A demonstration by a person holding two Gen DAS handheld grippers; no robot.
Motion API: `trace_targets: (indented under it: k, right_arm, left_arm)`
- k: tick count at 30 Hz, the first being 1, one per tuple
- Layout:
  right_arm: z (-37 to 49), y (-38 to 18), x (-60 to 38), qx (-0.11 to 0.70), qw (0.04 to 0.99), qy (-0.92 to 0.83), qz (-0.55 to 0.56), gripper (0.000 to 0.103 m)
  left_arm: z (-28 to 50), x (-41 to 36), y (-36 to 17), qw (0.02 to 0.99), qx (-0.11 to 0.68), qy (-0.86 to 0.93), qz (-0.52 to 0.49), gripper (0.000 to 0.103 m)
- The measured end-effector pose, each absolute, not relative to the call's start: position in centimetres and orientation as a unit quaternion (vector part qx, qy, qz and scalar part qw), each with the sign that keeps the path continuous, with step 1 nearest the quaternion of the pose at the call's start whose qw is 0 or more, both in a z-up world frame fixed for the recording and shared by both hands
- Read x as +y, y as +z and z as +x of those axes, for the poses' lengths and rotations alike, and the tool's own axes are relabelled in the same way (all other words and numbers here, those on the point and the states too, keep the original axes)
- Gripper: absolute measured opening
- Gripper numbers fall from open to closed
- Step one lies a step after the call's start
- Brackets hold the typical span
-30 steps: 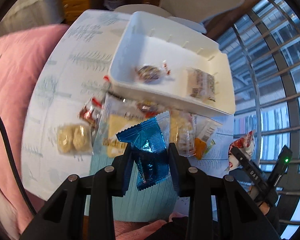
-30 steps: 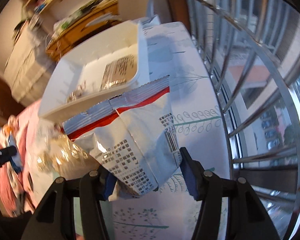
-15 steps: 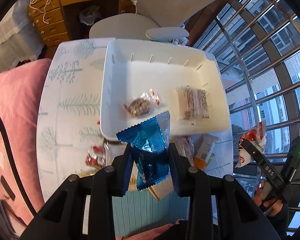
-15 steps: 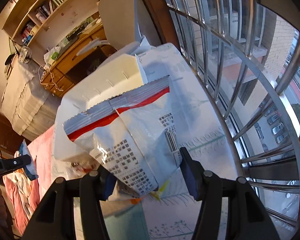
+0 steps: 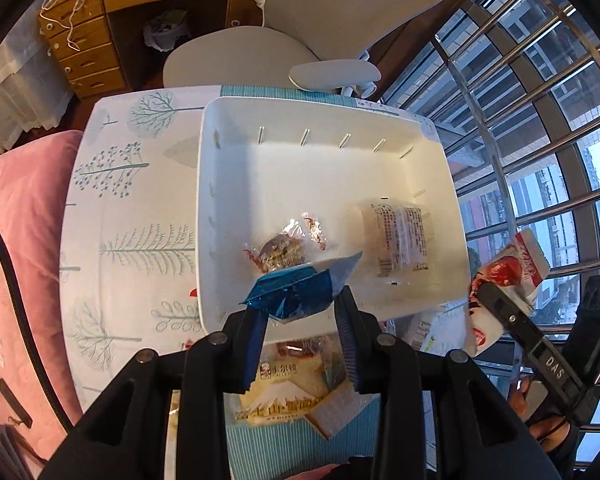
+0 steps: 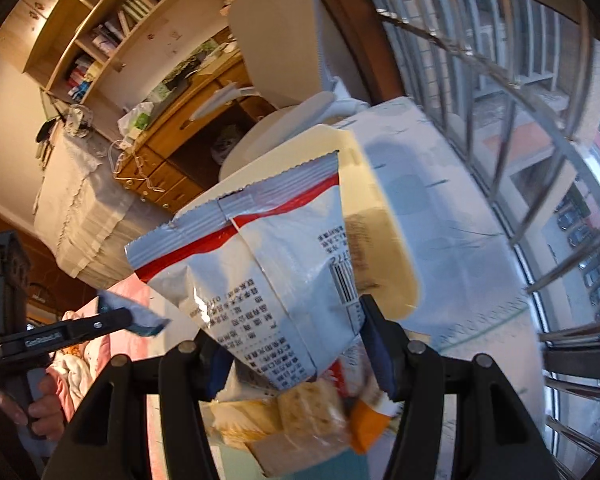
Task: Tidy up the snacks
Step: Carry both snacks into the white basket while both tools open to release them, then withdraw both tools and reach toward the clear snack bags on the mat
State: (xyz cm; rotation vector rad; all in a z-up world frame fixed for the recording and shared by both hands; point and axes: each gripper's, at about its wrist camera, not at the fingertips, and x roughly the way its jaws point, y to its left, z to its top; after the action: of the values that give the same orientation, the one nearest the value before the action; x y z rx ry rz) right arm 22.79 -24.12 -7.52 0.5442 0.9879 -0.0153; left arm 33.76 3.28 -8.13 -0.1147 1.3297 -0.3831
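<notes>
My left gripper (image 5: 300, 320) is shut on a blue foil snack packet (image 5: 296, 292), held over the near rim of a white plastic bin (image 5: 236, 184). Inside the bin lie a clear-wrapped brown candy (image 5: 282, 248) and a clear printed packet (image 5: 398, 240). My right gripper (image 6: 296, 344) is shut on a white bag with a red stripe (image 6: 260, 264), raised above the table beside the bin (image 6: 384, 216). In the left wrist view that bag (image 5: 508, 276) hangs at the right in the other gripper. Loose snacks (image 6: 300, 412) lie on the table below.
The table carries a tree-print cloth (image 5: 140, 208). A grey office chair (image 5: 300, 40) stands behind it, with a wooden desk (image 5: 100, 32) beyond. Window bars (image 6: 520, 120) run along the right side. Pink bedding (image 5: 16, 260) lies at the left.
Both grippers moved forward over the table with their packets. The blue packet went from above the loose snacks to the bin's near rim. The right one rose with the white bag.
</notes>
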Motion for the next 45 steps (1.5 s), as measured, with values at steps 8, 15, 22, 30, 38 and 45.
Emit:
trace_targets:
  k: [8,15,22,30,38,45]
  right_arm:
    - [25.1,-9.1,-21.4,0.491,0.834,0.017,0.252,0.060]
    - [24.9,-10.0,-21.1,0.507,0.818,0.012,0.272,0.077]
    - [22.5,-8.9,-21.6,0.495,0.818,0.018,0.292,0.077]
    - [18.7,-9.3,-21.6,0.518,0.800,0.015,0.301,0.077]
    - [16.0,-9.7,-23.6,0.538,0.795,0.008,0.281,0.077]
    - [14.4,-10.0,-24.3,0.545,0.800,0.034,0.248,0.077]
  left_arm:
    - [34.3,2.3,-9.0,0.767,0.612,-0.189,-0.039,0.064]
    - [32.9,1.4,-7.7,0.776,0.599,-0.198,-0.029,0.065]
    - [30.4,1.3,-6.7,0.785,0.593,-0.175,-0.046,0.071]
    - [25.3,0.3,-6.2,0.795,0.584,-0.155,-0.055,0.071]
    - [20.2,-0.9,-6.3,0.808,0.568,-0.143,-0.056,0.071]
    - [16.0,-0.1,-7.0,0.822,0.553,-0.110,-0.074,0.071]
